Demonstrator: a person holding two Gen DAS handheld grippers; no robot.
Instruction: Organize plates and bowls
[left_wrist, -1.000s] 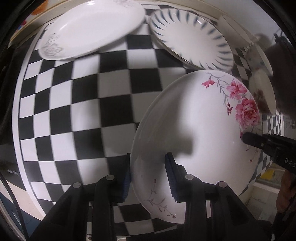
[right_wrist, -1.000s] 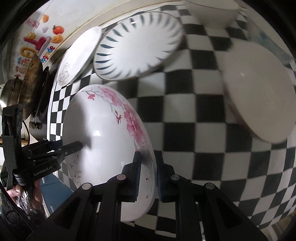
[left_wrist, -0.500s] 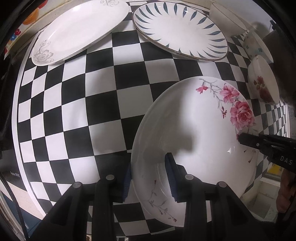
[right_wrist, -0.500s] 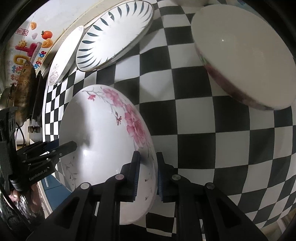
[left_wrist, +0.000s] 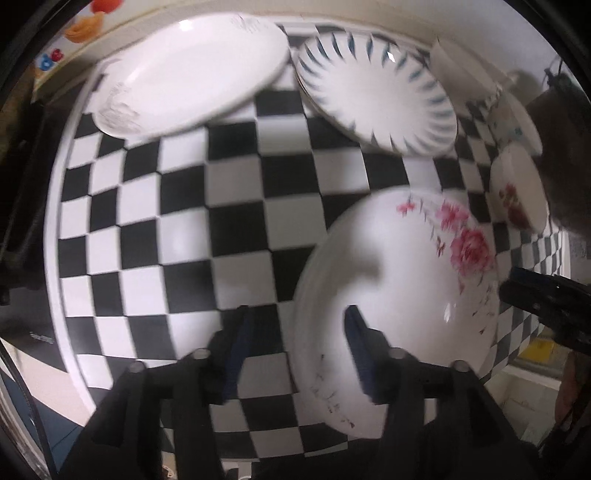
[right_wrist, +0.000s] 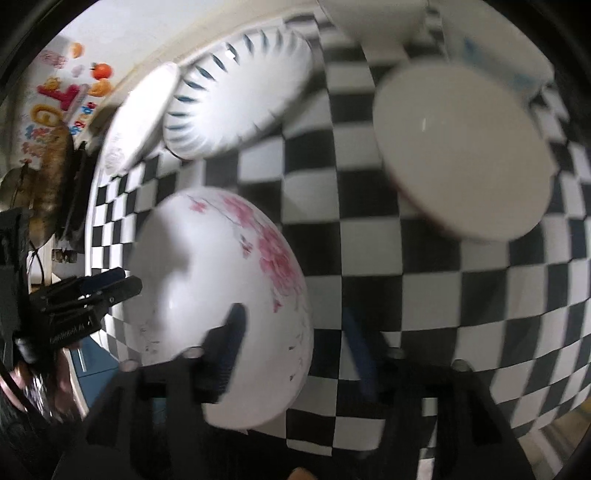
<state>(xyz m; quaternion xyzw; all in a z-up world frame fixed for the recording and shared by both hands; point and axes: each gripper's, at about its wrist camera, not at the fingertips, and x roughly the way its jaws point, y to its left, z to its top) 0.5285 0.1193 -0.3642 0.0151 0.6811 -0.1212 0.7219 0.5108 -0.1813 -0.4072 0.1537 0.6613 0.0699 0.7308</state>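
1. Straddling the pink-flower plate (left_wrist: 402, 295) rim on the checkered cloth (left_wrist: 236, 184), the left gripper (left_wrist: 295, 332) and right gripper (right_wrist: 291, 332) both gape wide, gripping nothing.
2. Withdrawing carelessly risks snagging that rim, skidding the plate toward the floral bowl (left_wrist: 517, 192).

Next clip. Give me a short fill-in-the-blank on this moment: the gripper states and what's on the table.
1. Both the left gripper and the right gripper have their jaws ____.
2. The flowers on the near plate are ____ in colour.
3. The tablecloth has a black and white ____ pattern.
4. The rim of the far round plate bears dark ____ strokes.

Missing words: open; pink; checkered; blue
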